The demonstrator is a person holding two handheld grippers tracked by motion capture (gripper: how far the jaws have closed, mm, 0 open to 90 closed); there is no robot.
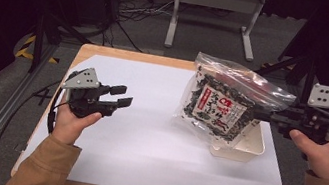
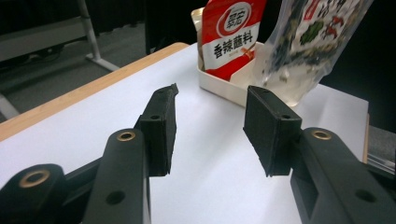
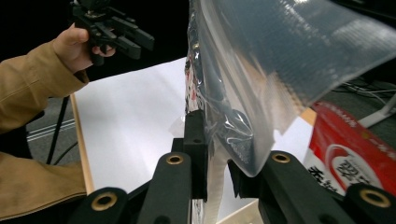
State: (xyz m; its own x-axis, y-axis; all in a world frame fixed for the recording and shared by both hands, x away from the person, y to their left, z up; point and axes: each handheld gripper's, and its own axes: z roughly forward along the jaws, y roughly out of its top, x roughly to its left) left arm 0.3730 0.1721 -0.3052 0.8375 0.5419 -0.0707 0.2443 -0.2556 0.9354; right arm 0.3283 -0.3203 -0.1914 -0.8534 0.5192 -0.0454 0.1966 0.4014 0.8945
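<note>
right gripper (image 1: 261,114), in a hand reaching in level from the right, clamps the clear seaweed bag (image 1: 224,102) by its edge, lifted above the white tray (image 1: 249,148), its long axis tilted up and away. left gripper (image 1: 119,96) hangs level, jaws apart, empty. a red sauce packet (image 2: 229,35) stands in the tray.

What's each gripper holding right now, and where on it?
The right gripper clamps the clear snack bag by its side edge, above the white tray. The left gripper is open, holding nothing.
</note>
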